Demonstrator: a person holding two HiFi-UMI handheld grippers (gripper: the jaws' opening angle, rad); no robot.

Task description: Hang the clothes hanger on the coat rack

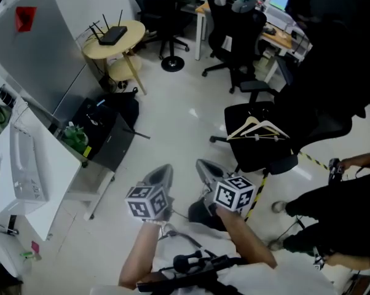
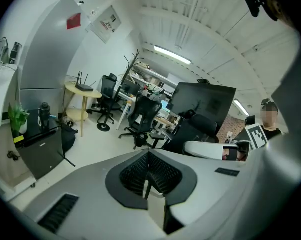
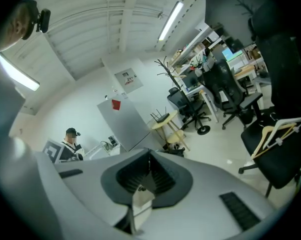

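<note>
Both bare forearms reach forward from the bottom of the head view, holding the left tongs (image 1: 162, 176) and the right tongs (image 1: 204, 168) side by side above the pale floor (image 1: 173, 121), tipped slightly downward with their marker cubes on top. Each pair is clenched on nothing (the jaw tips meet in both gripper views). The pale wooden clothes hanger (image 1: 259, 131) lies on the seat of a black office chair (image 1: 252, 153), ahead and to the right of the tongs and clear of them, while the dark branched coat rack (image 2: 133, 66) stands far back among other office chairs.
</note>
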